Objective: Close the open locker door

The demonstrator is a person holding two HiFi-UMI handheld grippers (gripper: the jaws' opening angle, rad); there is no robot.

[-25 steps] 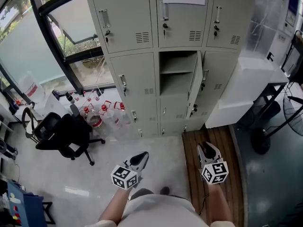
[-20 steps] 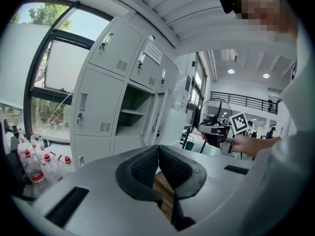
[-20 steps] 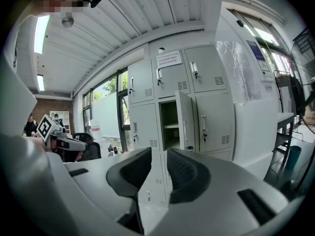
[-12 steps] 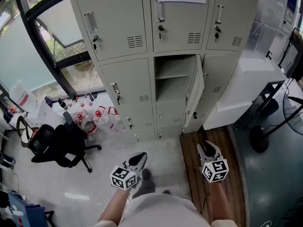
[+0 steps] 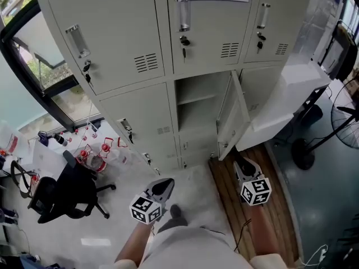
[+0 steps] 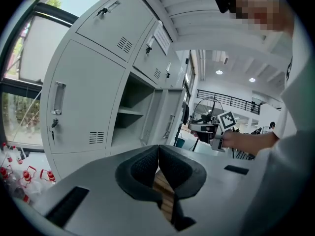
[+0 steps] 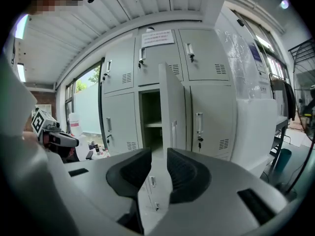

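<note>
A grey bank of lockers fills the head view. One middle-row door (image 5: 231, 115) stands swung out to the right, showing a compartment (image 5: 195, 102) with a shelf. My right gripper (image 5: 240, 163) is low in front of that door's bottom corner, apart from it. Its jaws are open with nothing between them, and the door (image 7: 172, 107) shows edge-on beyond the gap of the right gripper (image 7: 158, 155). My left gripper (image 5: 166, 182) is lower left, above the pale floor. In its own view the left gripper (image 6: 158, 149) is shut and empty, and the open compartment (image 6: 129, 113) lies ahead.
A black office chair (image 5: 63, 194) and several red-capped water bottles (image 5: 94, 152) sit left by the window. A white wrapped unit (image 5: 283, 100) stands right of the lockers, with a fan (image 5: 343, 129) beyond it. A wooden floor strip (image 5: 238, 209) runs under my right gripper.
The person has stepped toward the lockers, which now look larger and nearer. Both grippers have come closer to the open door, the right one up near its lower corner.
</note>
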